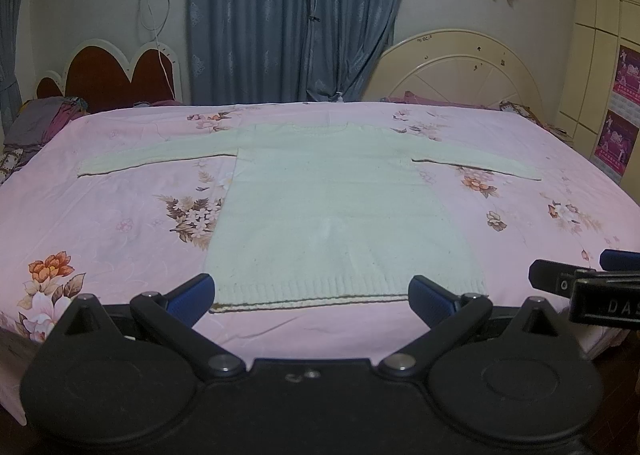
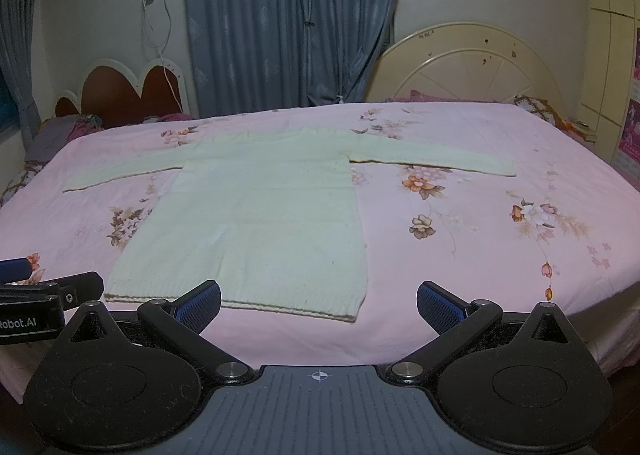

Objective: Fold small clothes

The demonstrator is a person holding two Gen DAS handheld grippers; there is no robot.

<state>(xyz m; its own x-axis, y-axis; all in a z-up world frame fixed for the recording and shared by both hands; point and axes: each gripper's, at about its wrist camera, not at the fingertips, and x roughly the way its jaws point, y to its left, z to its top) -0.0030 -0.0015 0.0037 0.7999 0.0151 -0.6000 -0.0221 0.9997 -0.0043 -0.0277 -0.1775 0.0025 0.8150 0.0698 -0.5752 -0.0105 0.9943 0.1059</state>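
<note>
Pale knit sweater (image 1: 340, 215) lies flat, sleeves spread, on the pink floral bed (image 1: 120, 215). Left claw (image 1: 312, 301) and right claw (image 2: 319, 305) both stand apart, empty, at the hem.

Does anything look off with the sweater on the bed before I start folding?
Nothing stands out. The pale sweater lies flat on the pink floral bedsheet, sleeves spread, hem toward the grippers. Both the left gripper and right gripper are open, holding nothing.
</note>
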